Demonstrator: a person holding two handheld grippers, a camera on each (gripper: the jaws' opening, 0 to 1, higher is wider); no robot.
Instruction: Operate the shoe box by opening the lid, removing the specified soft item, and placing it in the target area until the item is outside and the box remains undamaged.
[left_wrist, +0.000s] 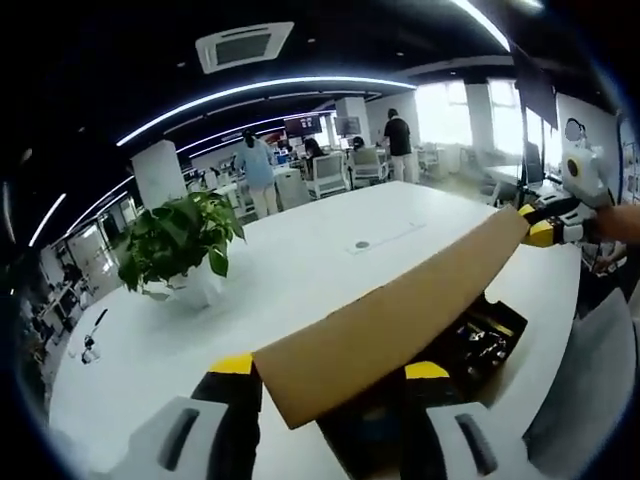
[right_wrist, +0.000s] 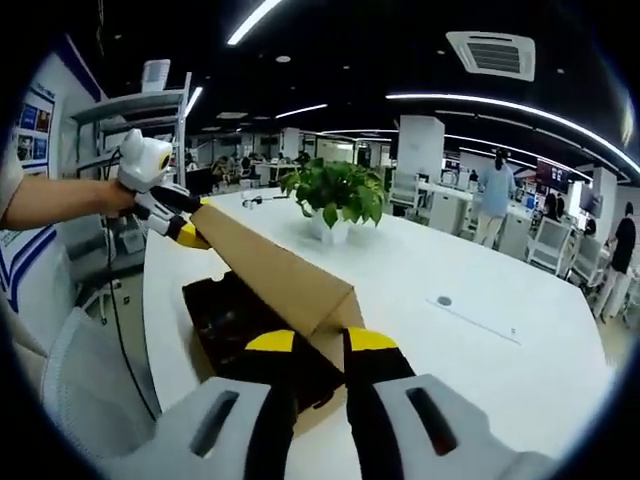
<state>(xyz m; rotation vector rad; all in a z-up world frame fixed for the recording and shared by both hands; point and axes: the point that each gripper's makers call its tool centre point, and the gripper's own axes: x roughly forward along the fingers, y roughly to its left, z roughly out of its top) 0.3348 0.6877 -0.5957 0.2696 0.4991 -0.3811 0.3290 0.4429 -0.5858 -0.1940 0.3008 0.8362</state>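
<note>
The shoe box (left_wrist: 478, 345) lies on the white table (left_wrist: 330, 250) with its brown cardboard lid (left_wrist: 400, 310) raised, showing a dark inside with black contents I cannot make out. My left gripper (left_wrist: 330, 368) stands with its jaws wide on either side of the lid's near corner. The right gripper (left_wrist: 548, 228), held by a hand, is at the lid's far end. In the right gripper view the lid (right_wrist: 270, 265) slants over the box (right_wrist: 235, 320). My right gripper (right_wrist: 320, 340) is shut on its near corner, and the left gripper (right_wrist: 180, 222) is at the far end.
A potted green plant (left_wrist: 180, 245) stands on the table beyond the box, and is the plant (right_wrist: 335, 195) in the right gripper view. Grey chair backs (right_wrist: 95, 400) stand close by the table edge. Several people and desks are far back in the office.
</note>
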